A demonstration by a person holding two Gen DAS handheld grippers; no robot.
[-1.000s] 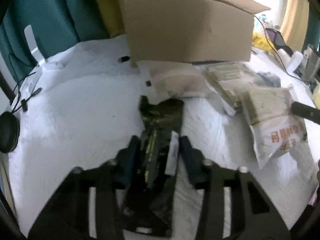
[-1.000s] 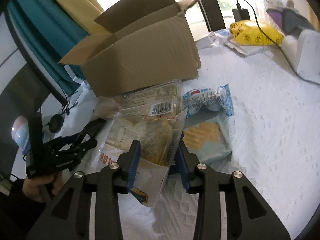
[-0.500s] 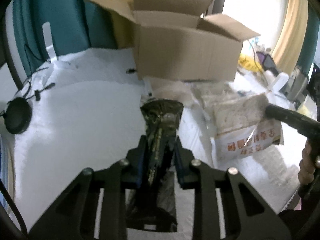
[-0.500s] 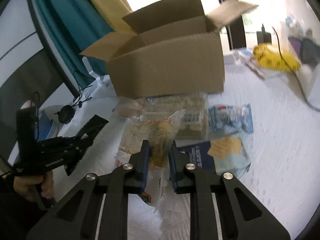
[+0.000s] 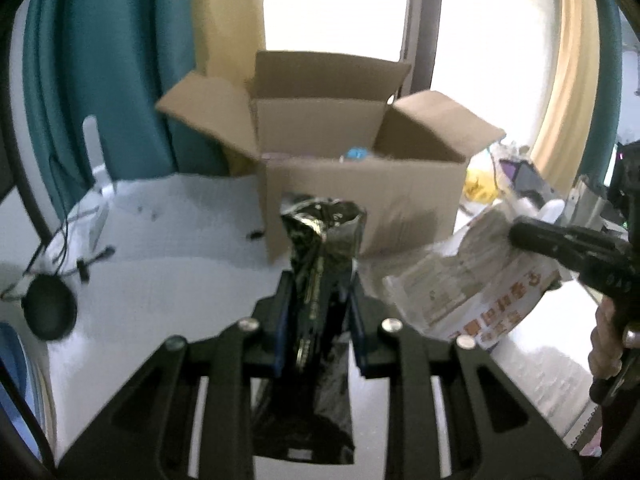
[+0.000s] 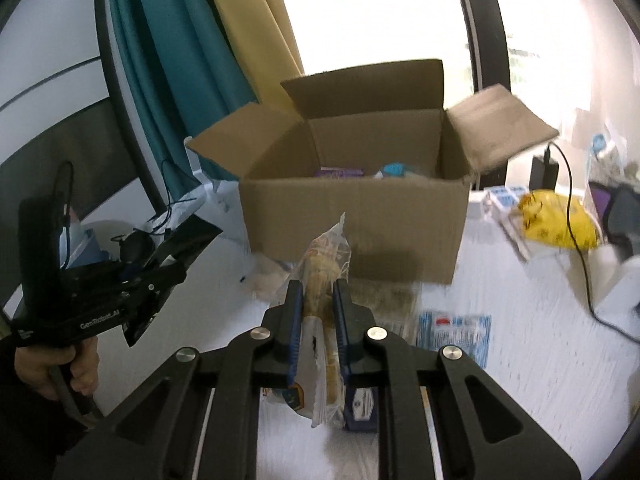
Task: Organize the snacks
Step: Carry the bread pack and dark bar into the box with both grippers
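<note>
Open cardboard box (image 5: 360, 196) sits on the white table (image 5: 160, 248) with packets already inside, and in front of it the left gripper (image 5: 318, 300) is clamped on a dark foil snack bag (image 5: 320, 240) while the right gripper (image 6: 318, 312) pinches a clear bread packet (image 6: 326, 264), both held aloft.

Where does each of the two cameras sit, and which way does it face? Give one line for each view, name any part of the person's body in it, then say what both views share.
Left wrist: rides on the left gripper, facing the open cardboard box over a black snack bag; the right gripper and its hand show at right.
Right wrist: rides on the right gripper, facing the box over a clear snack packet; the left gripper and its hand show at left.
Shared: the box, the white table, and both grippers.
</note>
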